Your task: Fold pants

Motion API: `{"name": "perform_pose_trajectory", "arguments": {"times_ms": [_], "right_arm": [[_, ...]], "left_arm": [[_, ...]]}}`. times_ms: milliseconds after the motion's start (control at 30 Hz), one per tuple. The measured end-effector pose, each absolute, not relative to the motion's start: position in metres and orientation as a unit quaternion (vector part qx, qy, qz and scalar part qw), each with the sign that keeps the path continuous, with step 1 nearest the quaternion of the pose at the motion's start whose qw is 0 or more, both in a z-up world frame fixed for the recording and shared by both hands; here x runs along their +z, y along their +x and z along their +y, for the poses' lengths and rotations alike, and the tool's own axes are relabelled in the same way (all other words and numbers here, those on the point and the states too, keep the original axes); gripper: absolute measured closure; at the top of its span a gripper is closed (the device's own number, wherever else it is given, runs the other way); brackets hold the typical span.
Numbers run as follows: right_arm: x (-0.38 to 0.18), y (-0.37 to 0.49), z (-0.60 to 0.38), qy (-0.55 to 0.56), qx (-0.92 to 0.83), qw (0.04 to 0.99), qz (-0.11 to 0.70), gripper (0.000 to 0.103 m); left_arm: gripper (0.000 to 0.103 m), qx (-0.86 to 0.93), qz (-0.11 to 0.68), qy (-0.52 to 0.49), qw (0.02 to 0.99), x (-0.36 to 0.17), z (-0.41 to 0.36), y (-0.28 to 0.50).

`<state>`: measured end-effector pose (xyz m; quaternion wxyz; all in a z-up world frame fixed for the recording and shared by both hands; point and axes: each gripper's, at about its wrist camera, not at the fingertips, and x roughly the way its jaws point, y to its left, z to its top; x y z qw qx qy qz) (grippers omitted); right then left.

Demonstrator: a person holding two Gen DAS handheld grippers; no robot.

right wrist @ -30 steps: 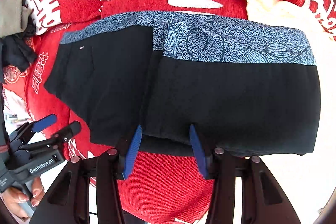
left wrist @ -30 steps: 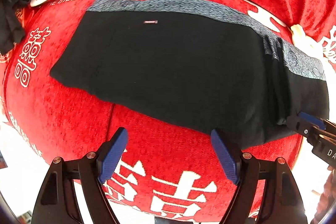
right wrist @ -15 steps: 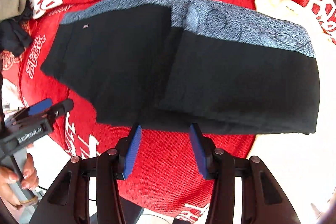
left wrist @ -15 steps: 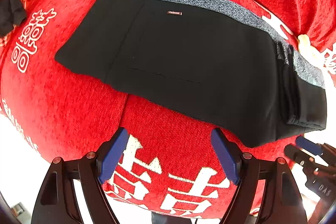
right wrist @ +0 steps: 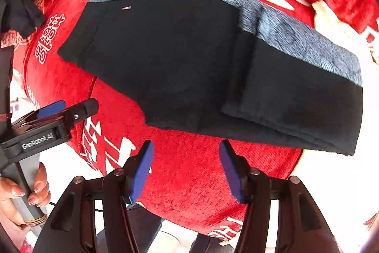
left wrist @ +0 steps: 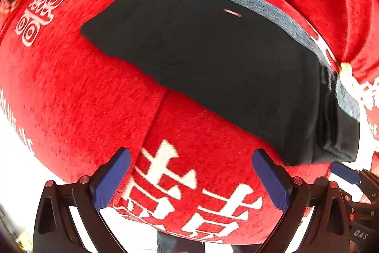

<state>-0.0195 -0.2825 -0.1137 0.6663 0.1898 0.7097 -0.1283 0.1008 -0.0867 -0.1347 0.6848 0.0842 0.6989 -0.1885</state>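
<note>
- The black cotton-like pants with a blue-grey patterned waistband [right wrist: 189, 63] are being shown lying flat on a red plush cloth printed with white characters [right wrist: 194, 177]; one end is already doubled over, so a thicker stacked layer is seen at the right in the right wrist view.
- The same pants [left wrist: 225, 58] are being seen in the left wrist view, with a small pale label near the waistband and the folded stack toward the right edge.
- The left gripper [left wrist: 191, 177] is being held over bare red cloth just short of the near hem; its blue pads have just been spreading wider, and nothing is between them.
- The right gripper [right wrist: 187, 170] is likewise being held over red cloth near the hem, its pads parted, having just been opening, with no fabric between them.
- A person's hand [right wrist: 26, 193] is being seen on the left tool's handle.
- The step in hand is judged to be a re-approach for the next fold: the unfolded left end should probably be gripped at its near and far corners.
- Only the top layer's edge should be pinched, and the stack kept square.
- A cream cloth [right wrist: 331, 23] and dark garments [right wrist: 21, 13] beside the pants should be avoided.
</note>
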Motion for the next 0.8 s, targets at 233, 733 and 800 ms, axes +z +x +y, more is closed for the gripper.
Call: {"name": "perform_pose_trajectory", "arguments": {"times_ms": [233,733,800], "right_arm": [[-0.115,-0.003,-0.271,0.167,-0.114,0.668,0.716,0.033],[-0.123,0.000,-0.274,0.191,-0.137,0.668,0.706,0.032],[-0.124,0.000,-0.275,0.188,-0.144,0.673,0.701,0.032]], "left_arm": [[0.000,-0.158,0.722,0.035,0.673,-0.145,-0.053,0.119],[0.000,-0.144,0.705,0.014,0.694,-0.152,-0.040,0.168],[0.000,-0.143,0.708,-0.015,0.692,-0.156,-0.036,0.178]]}}
